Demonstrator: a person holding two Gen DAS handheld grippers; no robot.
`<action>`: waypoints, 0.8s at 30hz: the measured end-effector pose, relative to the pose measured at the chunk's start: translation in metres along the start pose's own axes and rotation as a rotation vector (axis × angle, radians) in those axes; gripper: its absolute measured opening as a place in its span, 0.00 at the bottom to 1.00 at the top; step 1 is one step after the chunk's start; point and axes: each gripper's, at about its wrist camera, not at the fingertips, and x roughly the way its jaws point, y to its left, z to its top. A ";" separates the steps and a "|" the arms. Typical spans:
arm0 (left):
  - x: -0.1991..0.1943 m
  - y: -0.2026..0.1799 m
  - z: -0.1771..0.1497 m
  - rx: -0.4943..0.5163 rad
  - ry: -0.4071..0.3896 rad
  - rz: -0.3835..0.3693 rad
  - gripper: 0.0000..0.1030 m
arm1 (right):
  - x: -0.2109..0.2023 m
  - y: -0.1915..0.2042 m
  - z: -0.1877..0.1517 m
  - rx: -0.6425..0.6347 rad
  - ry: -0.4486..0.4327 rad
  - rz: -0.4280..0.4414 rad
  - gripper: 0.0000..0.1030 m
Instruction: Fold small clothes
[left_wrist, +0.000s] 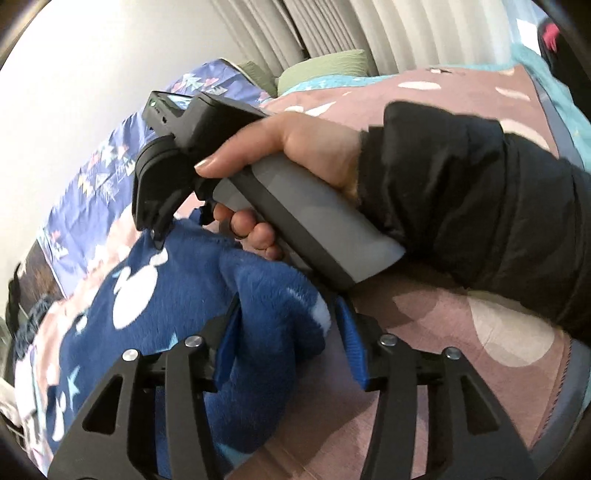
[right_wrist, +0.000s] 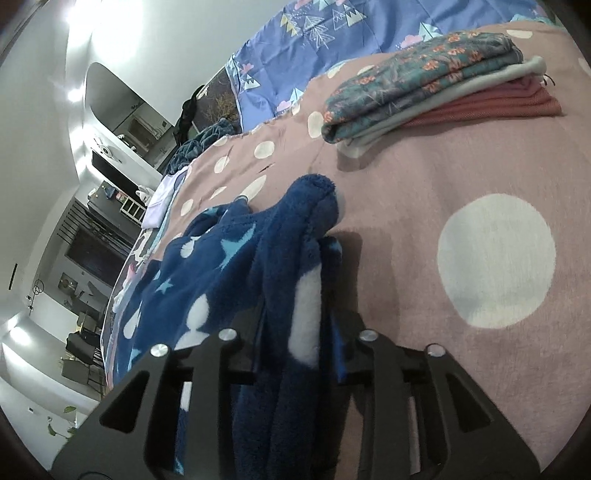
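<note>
both tongs, left tongs (left_wrist: 284, 350) and right tongs (right_wrist: 295, 343), pinch the bunched blue fleece (right_wrist: 229, 273) (not folded yet), while folded clothes (right_wrist: 436, 85) sit stacked on the bed (right_wrist: 424, 192).

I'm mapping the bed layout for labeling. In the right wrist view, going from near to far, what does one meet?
Right tool gripping the blue fleece garment → pink polka-dot blanket → stack of folded clothes → blue tree-print sheet.
</note>
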 end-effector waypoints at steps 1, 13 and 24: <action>0.000 -0.001 -0.001 0.008 0.001 0.003 0.49 | -0.002 -0.001 0.000 -0.006 0.013 -0.013 0.44; 0.005 -0.008 -0.011 0.210 0.057 0.066 0.66 | 0.005 0.003 -0.006 -0.046 0.123 0.000 0.56; 0.020 0.000 0.017 0.166 0.024 0.065 0.18 | -0.011 0.015 -0.003 -0.075 0.003 0.017 0.19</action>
